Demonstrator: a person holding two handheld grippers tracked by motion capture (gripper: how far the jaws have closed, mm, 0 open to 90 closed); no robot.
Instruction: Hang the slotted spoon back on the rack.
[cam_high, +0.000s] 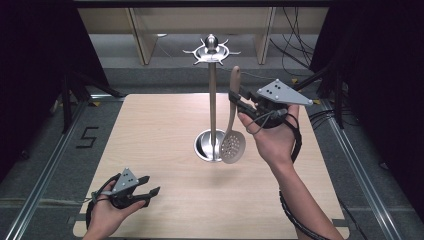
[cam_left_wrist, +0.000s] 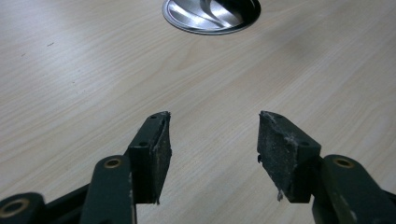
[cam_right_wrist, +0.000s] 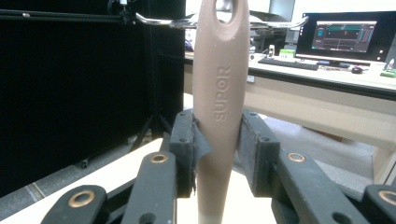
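A beige slotted spoon (cam_high: 232, 135) hangs upright beside the metal utensil stand (cam_high: 212, 95), its perforated bowl low near the stand's round base (cam_high: 204, 146). My right gripper (cam_high: 234, 96) is shut on the spoon's handle (cam_right_wrist: 220, 93), which carries the word SUPOR and has a hanging hole at its top. The stand's hooked crown (cam_high: 212, 50) rises above and left of the handle's tip. My left gripper (cam_high: 152, 187) rests open near the table's front left, nothing between its pads (cam_left_wrist: 154, 149). The stand's base (cam_left_wrist: 211, 14) lies ahead of it.
The wooden table (cam_high: 160, 130) sits on a grey floor with metal rails along both sides. Black curtains flank the area, with cables at the back right. A desk with a monitor (cam_right_wrist: 343, 35) stands beyond the table in the right gripper view.
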